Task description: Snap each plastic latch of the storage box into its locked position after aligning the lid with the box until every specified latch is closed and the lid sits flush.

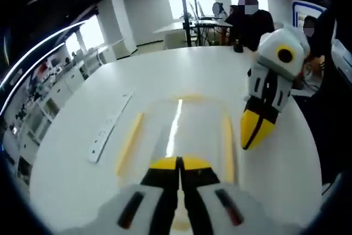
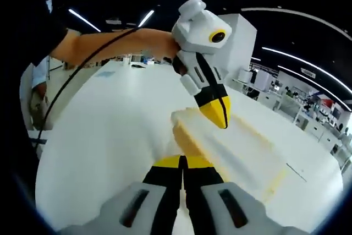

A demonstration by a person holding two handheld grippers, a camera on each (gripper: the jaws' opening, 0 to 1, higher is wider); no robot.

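The clear storage box (image 1: 181, 130) lies lengthwise on the white table (image 1: 165, 70), lid on. Yellow latches run along its left side (image 1: 130, 142), right side (image 1: 228, 138) and far end (image 1: 187, 97). My left gripper (image 1: 179, 162) is shut and empty over the box's near end. My right gripper (image 1: 252, 136) comes in from the right, shut, its yellow tips just outside the right latch. In the right gripper view, my right gripper (image 2: 184, 160) is shut next to a yellow latch (image 2: 186, 136) of the box (image 2: 242, 152), and the left gripper (image 2: 220, 115) points down at the lid.
A white power strip (image 1: 110, 127) lies left of the box. Seated people (image 1: 250, 20) and more tables fill the far side. A person's arm (image 2: 115, 45) and a black cable (image 2: 71, 81) reach in at the upper left. The table edge (image 1: 308, 152) curves close on the right.
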